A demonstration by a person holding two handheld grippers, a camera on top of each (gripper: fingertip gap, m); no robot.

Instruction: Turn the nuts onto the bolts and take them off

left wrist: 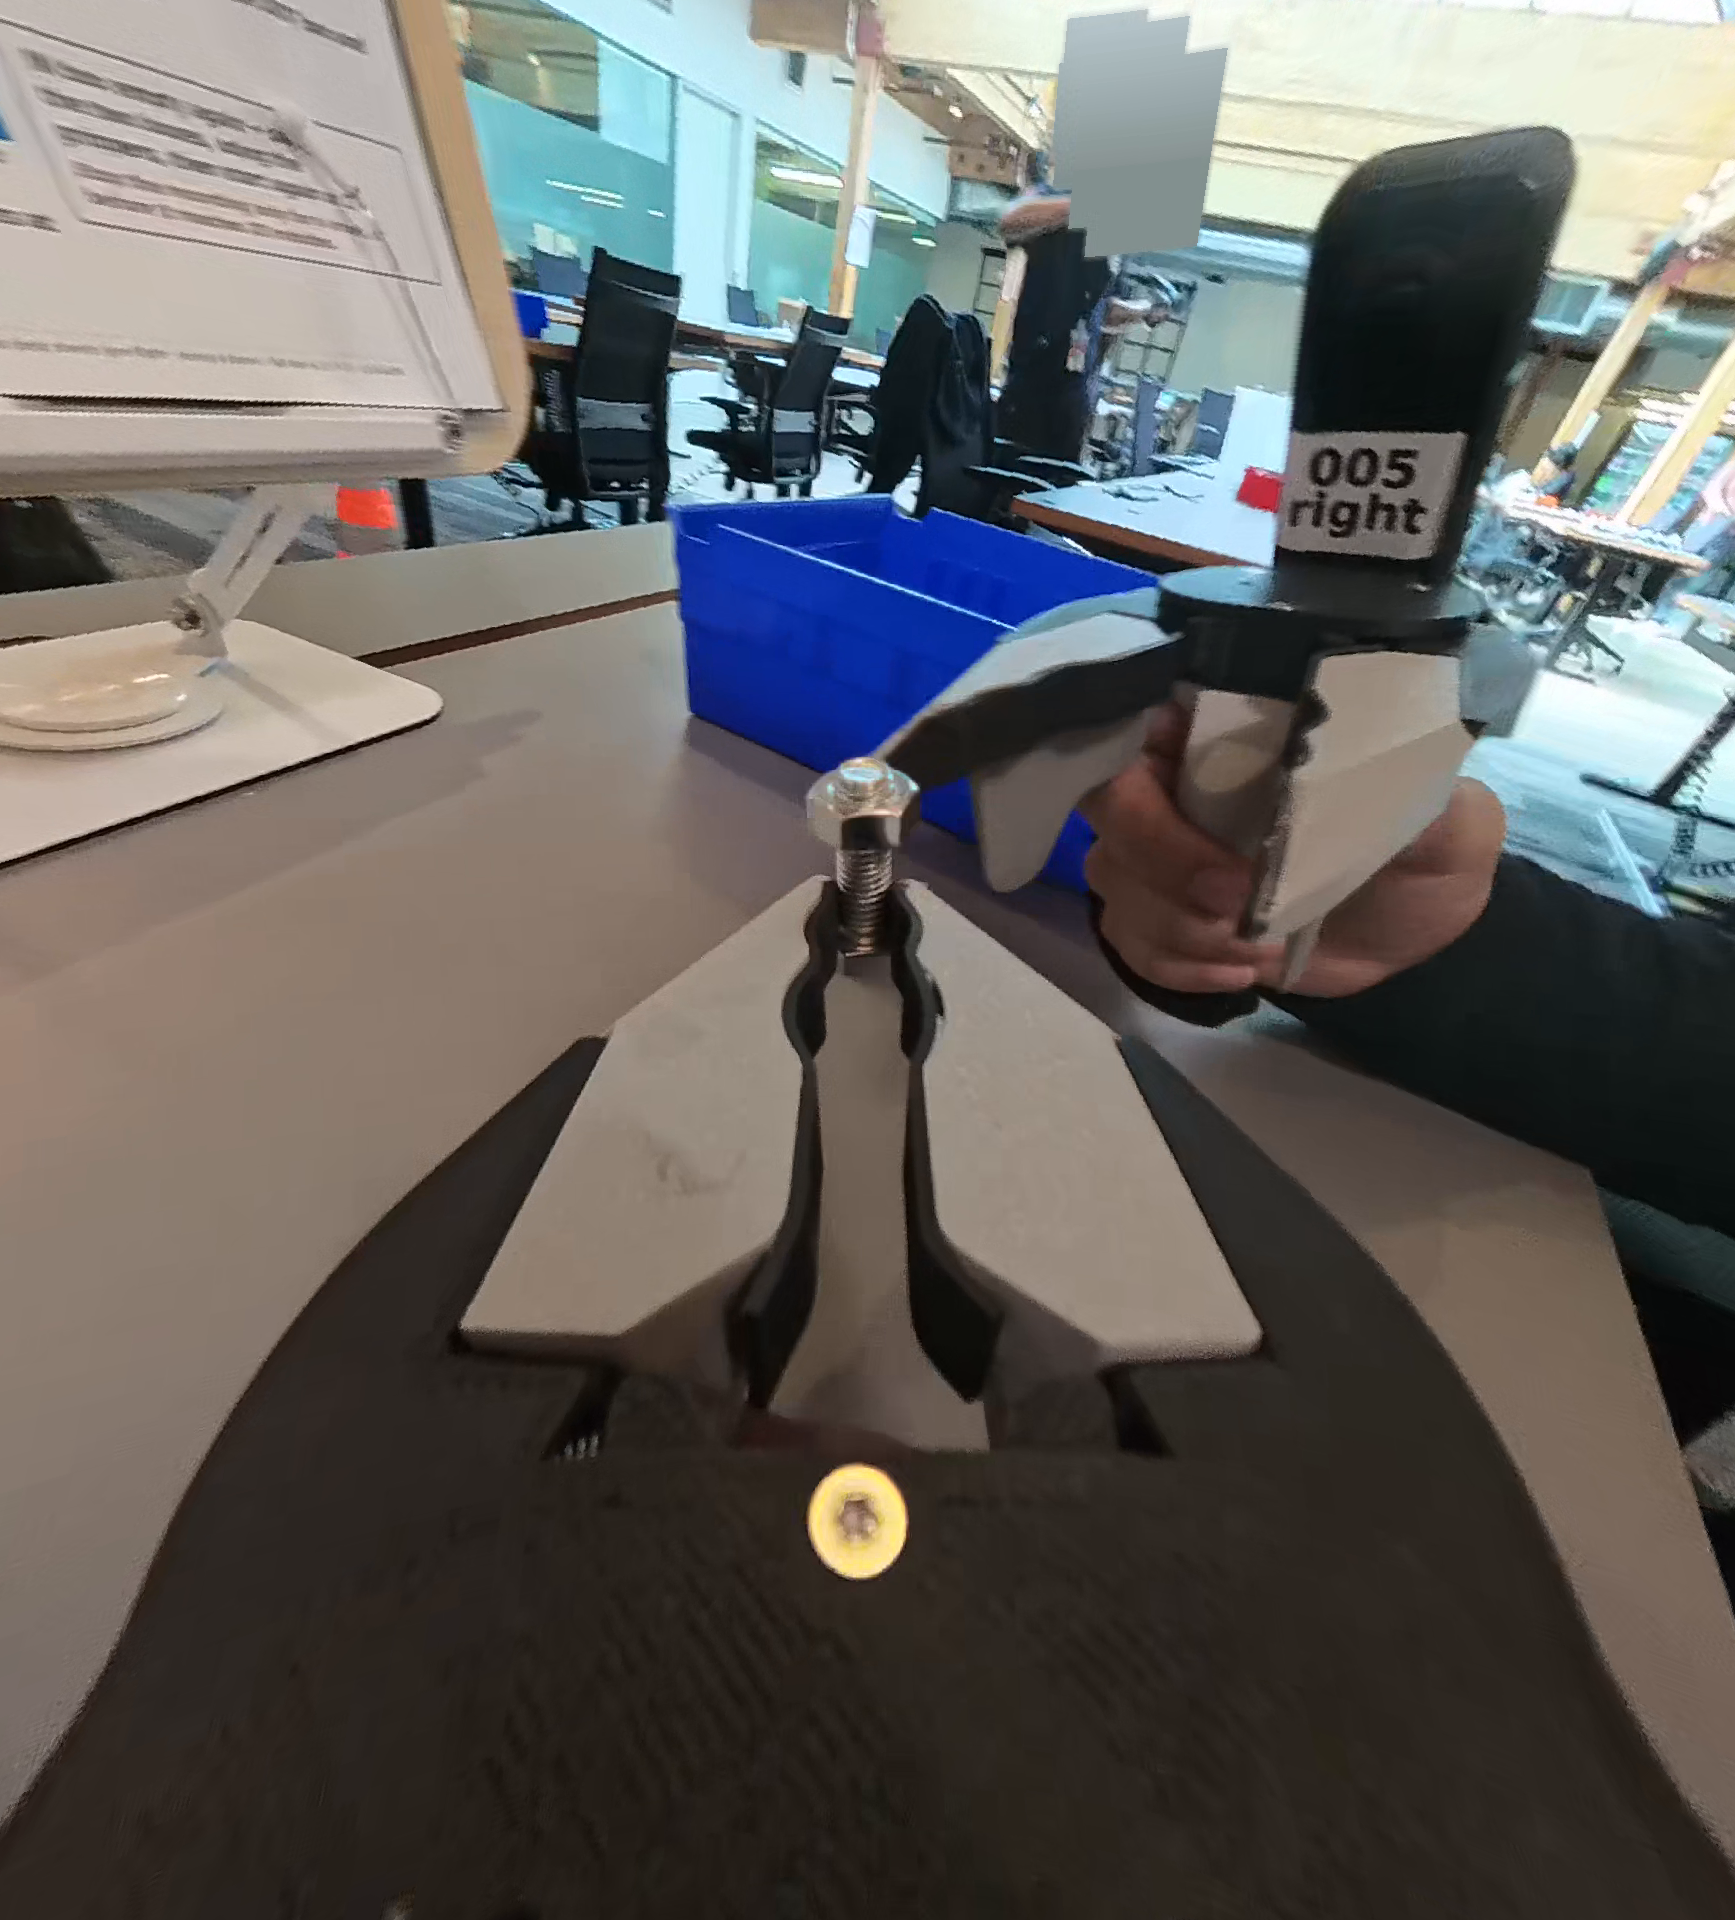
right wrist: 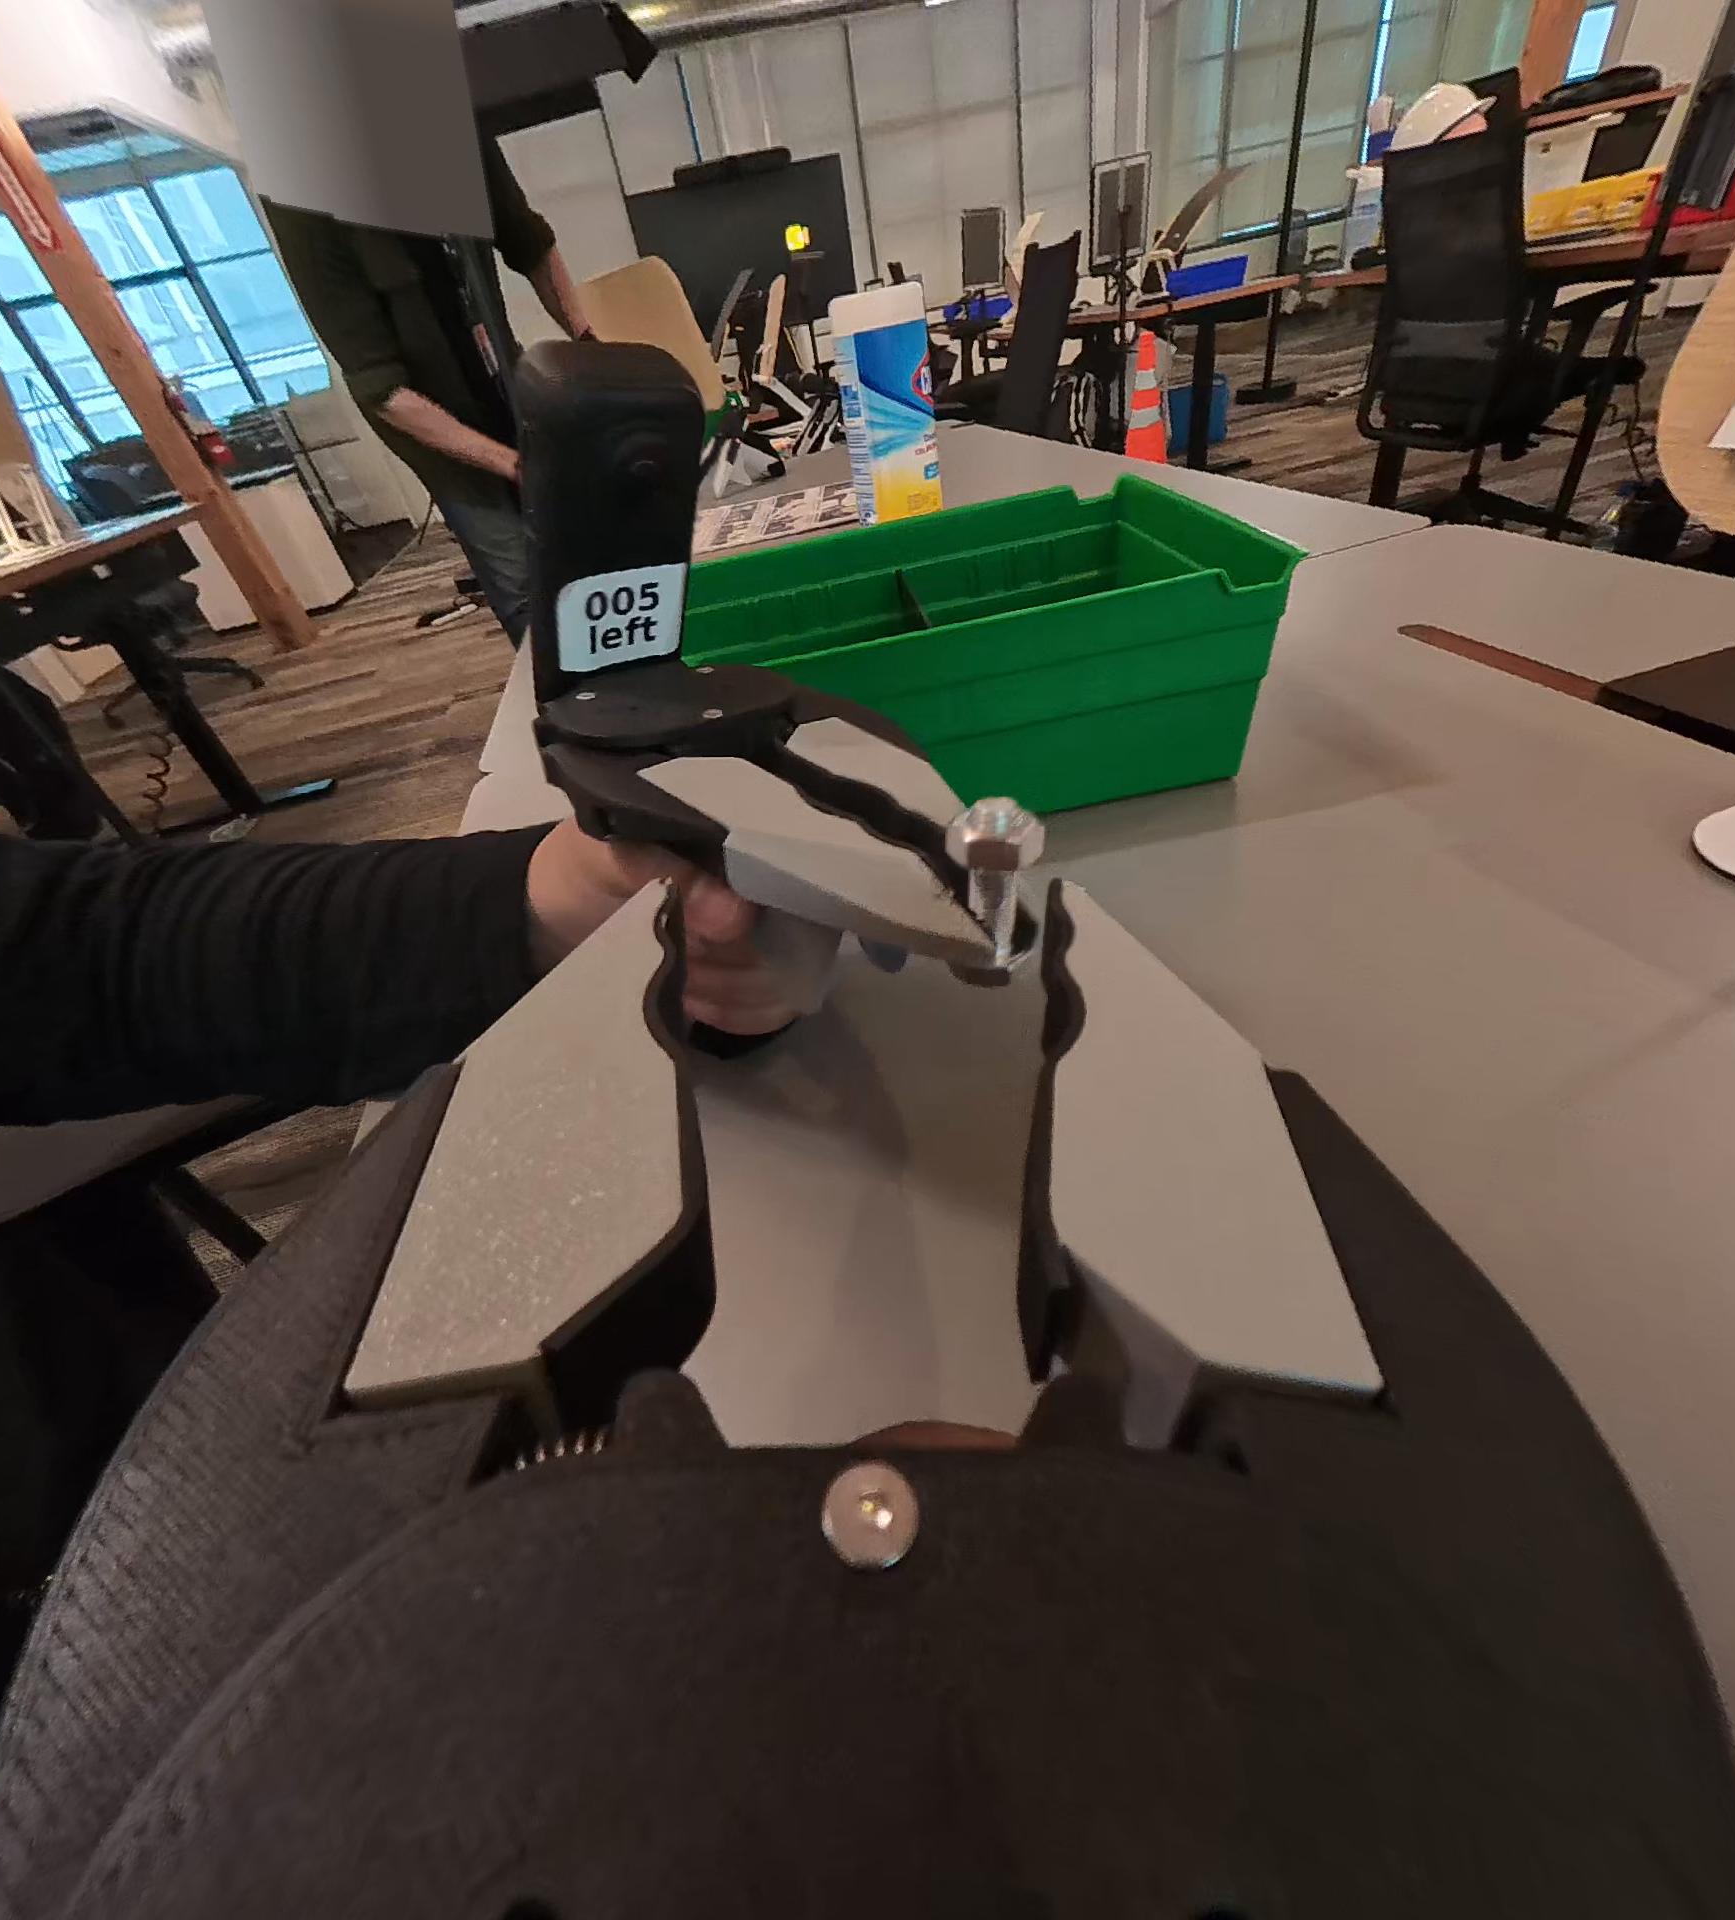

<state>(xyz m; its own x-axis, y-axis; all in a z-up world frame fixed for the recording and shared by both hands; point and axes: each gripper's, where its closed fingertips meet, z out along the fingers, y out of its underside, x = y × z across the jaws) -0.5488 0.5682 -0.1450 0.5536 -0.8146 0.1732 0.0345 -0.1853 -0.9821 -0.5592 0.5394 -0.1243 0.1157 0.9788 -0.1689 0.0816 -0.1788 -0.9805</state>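
Note:
A silver bolt [left wrist: 858, 914] stands upright, clamped by its threaded shaft between the tips of my left gripper [left wrist: 860, 940]. A hex nut [left wrist: 863, 816] sits at its upper end. My right gripper [right wrist: 861, 935] is open wide. The bolt [right wrist: 993, 914] and nut [right wrist: 994, 836] stand just inside its right fingertip [right wrist: 1058, 935], not gripped. In the left wrist view the right gripper [left wrist: 946, 816] comes in from the right, one fingertip [left wrist: 910, 750] beside the nut. In the right wrist view the left gripper [right wrist: 988, 951] reaches in from the left.
A blue bin [left wrist: 842, 623] stands on the grey table [left wrist: 219, 1039] behind the bolt. A white stand [left wrist: 167, 686] holding papers is at the left. A green divided bin [right wrist: 998, 675] and a wipes canister [right wrist: 884, 405] stand farther back. A person [right wrist: 406, 353] stands beyond the table. Both grippers' tips are close together, under 4 cm apart.

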